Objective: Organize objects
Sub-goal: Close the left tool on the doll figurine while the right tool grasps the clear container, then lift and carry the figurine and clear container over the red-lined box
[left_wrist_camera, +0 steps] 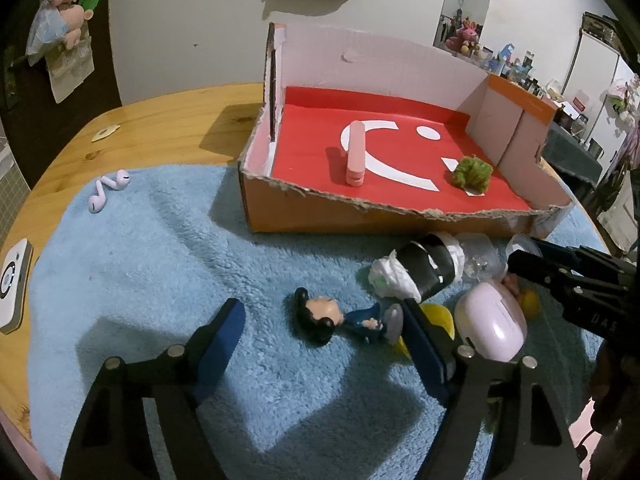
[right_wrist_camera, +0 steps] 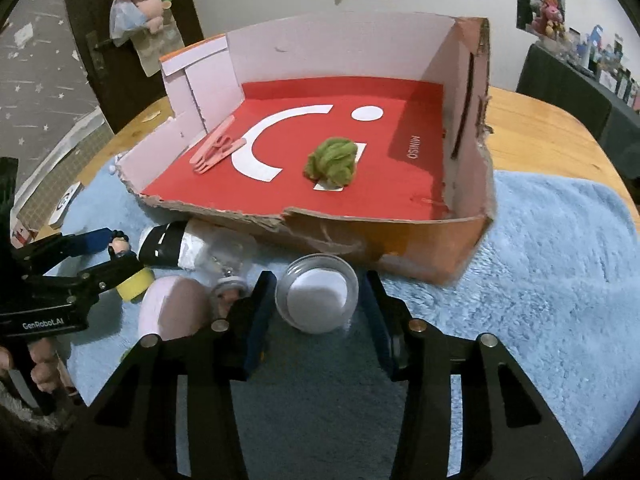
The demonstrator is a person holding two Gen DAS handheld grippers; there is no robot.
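Cardboard box (right_wrist_camera: 472, 236) ahead of both grippers, just beyond. Round clear jar (right_wrist_camera: 318, 298) between right gripper (right_wrist_camera: 320, 304) fingers, not yet pinched: likely light, rigid, slick plastic; squeeze across the rim. Small figurine (left_wrist_camera: 340, 320) inside spread left gripper (left_wrist_camera: 324, 320), ungripped: probably light, hard; clamp the torso.

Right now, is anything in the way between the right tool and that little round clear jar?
No. The round clear jar already sits between the right tool's fingers on the blue towel, nothing between them. The box's torn front wall stands just beyond it.
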